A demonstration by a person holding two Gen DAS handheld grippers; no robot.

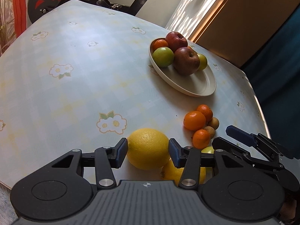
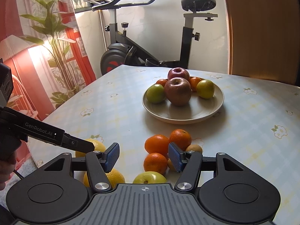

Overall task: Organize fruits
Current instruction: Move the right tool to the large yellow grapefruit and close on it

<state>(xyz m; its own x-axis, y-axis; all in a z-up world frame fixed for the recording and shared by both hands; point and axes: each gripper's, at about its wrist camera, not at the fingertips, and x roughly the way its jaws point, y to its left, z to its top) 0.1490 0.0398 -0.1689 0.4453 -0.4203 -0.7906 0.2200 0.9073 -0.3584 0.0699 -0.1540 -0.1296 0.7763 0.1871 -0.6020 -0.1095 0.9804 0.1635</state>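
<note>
Nearest the worktop's (image 1: pixel 78 60) front edge, the left gripper (image 1: pixel 148 150) has its blue fingers (image 1: pixel 121 151) set on either side of a big yellow citrus (image 1: pixel 148 148). They sit right against the fruit's flanks, but I cannot tell whether they are pressing on it or only framing it; the fruit lies on the cloth, not lifted. A second yellow citrus (image 1: pixel 173 172) lies just behind it, touching or nearly so, and half hidden by the right-hand finger.

Beside it, the right gripper (image 2: pixel 144 156) hangs above the loose fruit with its fingers apart and nothing between them; a green apple (image 2: pixel 150 177) lies just under its body.

A little farther in sits a tight cluster: three mandarins (image 2: pixel 157 144), and two small brown fruits (image 2: pixel 194 147) tucked against them. Beyond, toward the far right of the worktop, the cream plate (image 2: pixel 189 115) already carries two red apples (image 2: pixel 177 91), green fruits and a couple of mandarins, with its near half bare.

To my eye the step in hand is picking up the big citrus for the plate. What comes next calls for a firm close on that round, smooth skin, then a straight lift clear of its neighbour so that it is not set rolling toward the front edge, and a set-down on the bare near part of the plate.
</note>
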